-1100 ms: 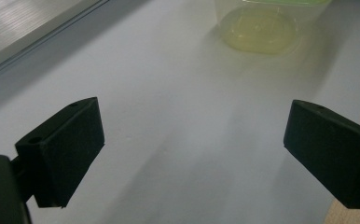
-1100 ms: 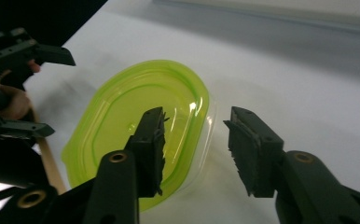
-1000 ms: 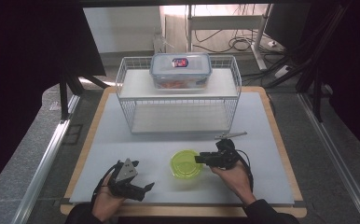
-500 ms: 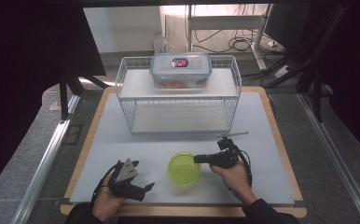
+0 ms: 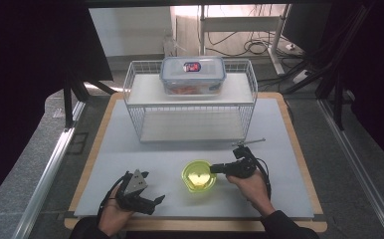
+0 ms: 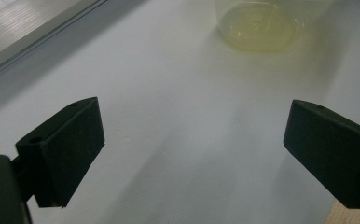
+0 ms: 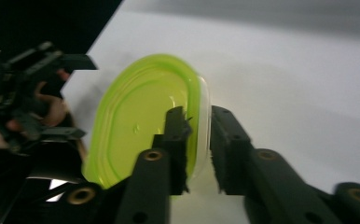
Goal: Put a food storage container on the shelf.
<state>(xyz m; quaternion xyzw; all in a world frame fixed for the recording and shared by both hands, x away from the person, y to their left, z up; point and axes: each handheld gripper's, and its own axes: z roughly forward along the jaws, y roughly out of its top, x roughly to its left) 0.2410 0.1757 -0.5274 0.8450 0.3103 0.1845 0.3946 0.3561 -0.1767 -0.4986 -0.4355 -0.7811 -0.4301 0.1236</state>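
Left gripper (image 5: 156, 200) is idling near the mat's (image 5: 130, 149) front edge, jaws wide open, gripping nothing. Right gripper (image 7: 197, 140) is straddling the green bowl's (image 5: 198, 175) rim mid-mat, jaws just reopening slightly. Bare mat lying ahead, then wire rack (image 5: 190, 117) carrying 1 lidded container (image 5: 193, 74).

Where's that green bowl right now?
In the high view the green bowl sits near the table's front edge, between the two grippers, with the right gripper at its rim.

You will find no legible text: the red-and-blue label (image 5: 192, 66) on the box lid (image 5: 175, 67) is too blurred to read.
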